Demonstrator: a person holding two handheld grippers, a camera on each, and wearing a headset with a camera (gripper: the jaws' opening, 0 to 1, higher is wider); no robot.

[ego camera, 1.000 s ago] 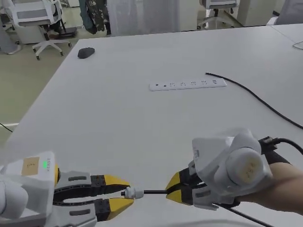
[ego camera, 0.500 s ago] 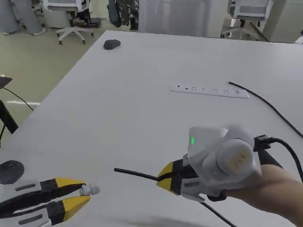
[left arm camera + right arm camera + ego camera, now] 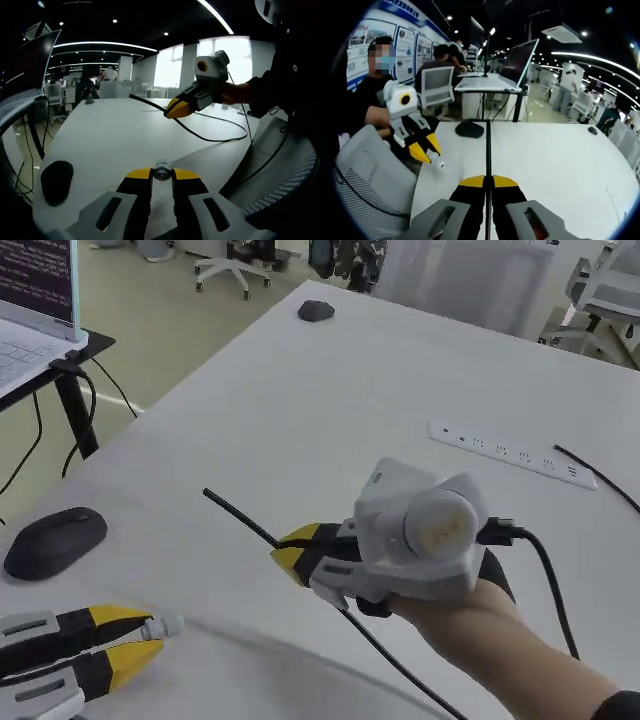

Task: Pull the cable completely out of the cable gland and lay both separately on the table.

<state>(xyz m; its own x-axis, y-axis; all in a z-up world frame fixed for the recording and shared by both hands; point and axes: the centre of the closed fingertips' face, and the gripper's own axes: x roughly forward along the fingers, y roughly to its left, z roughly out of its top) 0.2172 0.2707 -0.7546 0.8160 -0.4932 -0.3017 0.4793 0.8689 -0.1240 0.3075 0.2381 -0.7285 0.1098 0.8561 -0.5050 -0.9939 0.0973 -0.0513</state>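
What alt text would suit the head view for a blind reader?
The right gripper holds a black cable free of the small white fitting in the left gripper, above a white table with a dark mouse.

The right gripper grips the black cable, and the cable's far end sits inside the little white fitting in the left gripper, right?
Not quite: in the head view the cable ends free in the air, apart from the cable gland. The rest is right: the right gripper is shut on the cable, the left gripper on the gland.
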